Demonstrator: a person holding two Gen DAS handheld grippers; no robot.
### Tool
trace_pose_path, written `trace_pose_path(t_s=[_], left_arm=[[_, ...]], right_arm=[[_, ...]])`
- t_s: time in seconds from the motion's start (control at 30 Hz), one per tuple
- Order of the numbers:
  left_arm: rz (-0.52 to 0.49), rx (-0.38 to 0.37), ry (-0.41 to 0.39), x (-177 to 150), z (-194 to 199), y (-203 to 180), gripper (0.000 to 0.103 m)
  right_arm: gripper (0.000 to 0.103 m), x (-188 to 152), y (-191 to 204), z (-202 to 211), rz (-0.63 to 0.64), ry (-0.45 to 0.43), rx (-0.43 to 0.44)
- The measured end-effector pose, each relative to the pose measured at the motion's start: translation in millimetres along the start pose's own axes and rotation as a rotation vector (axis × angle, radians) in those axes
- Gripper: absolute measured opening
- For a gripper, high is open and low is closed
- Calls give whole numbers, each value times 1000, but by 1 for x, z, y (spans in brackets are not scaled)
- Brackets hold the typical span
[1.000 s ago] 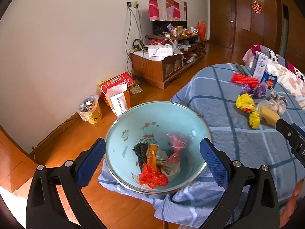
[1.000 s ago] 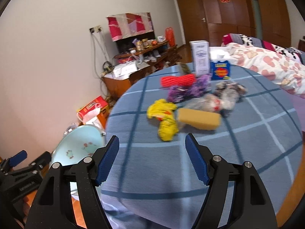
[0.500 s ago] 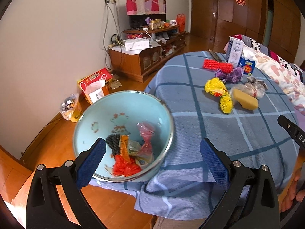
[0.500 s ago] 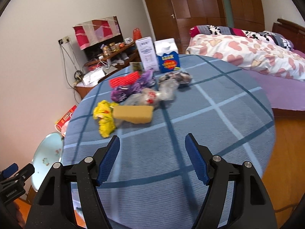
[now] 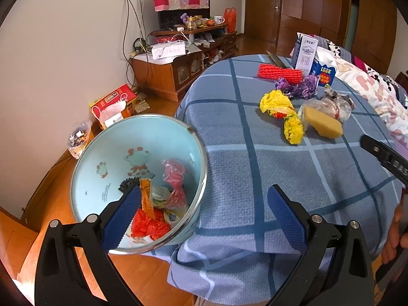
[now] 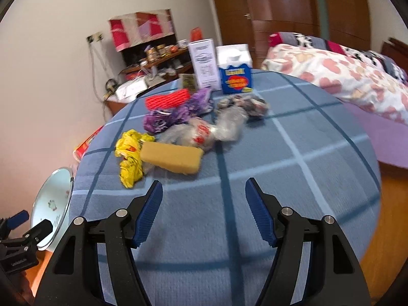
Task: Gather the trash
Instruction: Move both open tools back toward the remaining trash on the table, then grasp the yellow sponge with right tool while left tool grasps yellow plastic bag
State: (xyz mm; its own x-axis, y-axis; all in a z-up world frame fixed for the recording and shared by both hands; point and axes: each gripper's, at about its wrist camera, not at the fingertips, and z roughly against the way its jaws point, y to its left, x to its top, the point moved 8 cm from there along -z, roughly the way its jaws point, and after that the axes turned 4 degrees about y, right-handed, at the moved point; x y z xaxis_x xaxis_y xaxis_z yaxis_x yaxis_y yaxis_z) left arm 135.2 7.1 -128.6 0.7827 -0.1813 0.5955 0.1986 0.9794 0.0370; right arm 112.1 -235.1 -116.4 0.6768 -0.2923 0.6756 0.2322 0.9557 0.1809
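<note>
Left tool (image 5: 201,209): held low at the counter's near edge, aimed forward and slightly down, fingers spread wide and grasping nothing; its left pad (image 5: 122,214) overlapped the basin's rim in view, the right pad hung over the blue checked cloth.
Right tool (image 6: 204,211): held over the near part of the counter (image 6: 293,178), pointed toward the pile of trash, fingers released and wide apart, nothing between them; in the left wrist view only a black tip of it showed at the right edge, with the person's hand (image 5: 396,237) below it.
Basin (image 5: 107,158): pale blue enamel, sitting at the counter's left edge, tilted toward the camera, holding red plastic (image 5: 149,225), a pink bag and other wrappers.
Trash on counter: yellow wrapper (image 6: 128,153) touching a yellow sponge (image 6: 170,156); clear plastic bags (image 6: 204,132) just behind the sponge; purple wrapper (image 6: 176,114) and red mesh sleeve (image 6: 167,99) farther back.
Cartons: white box (image 6: 204,63) and blue carton (image 6: 236,80) upright at the far edge.
Bed (image 6: 344,76): to the right, under a heart-print quilt.
</note>
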Motion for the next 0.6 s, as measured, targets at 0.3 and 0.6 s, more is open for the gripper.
trace_pose_path(t_s=[0.3, 0.6], left_arm=[[-11, 4, 0, 14, -8, -2, 97], [-14, 1, 2, 25, -16, -10, 97]], right_arm=[[68, 25, 26, -49, 159, 95, 50], [32, 17, 30, -75, 231, 196, 103]])
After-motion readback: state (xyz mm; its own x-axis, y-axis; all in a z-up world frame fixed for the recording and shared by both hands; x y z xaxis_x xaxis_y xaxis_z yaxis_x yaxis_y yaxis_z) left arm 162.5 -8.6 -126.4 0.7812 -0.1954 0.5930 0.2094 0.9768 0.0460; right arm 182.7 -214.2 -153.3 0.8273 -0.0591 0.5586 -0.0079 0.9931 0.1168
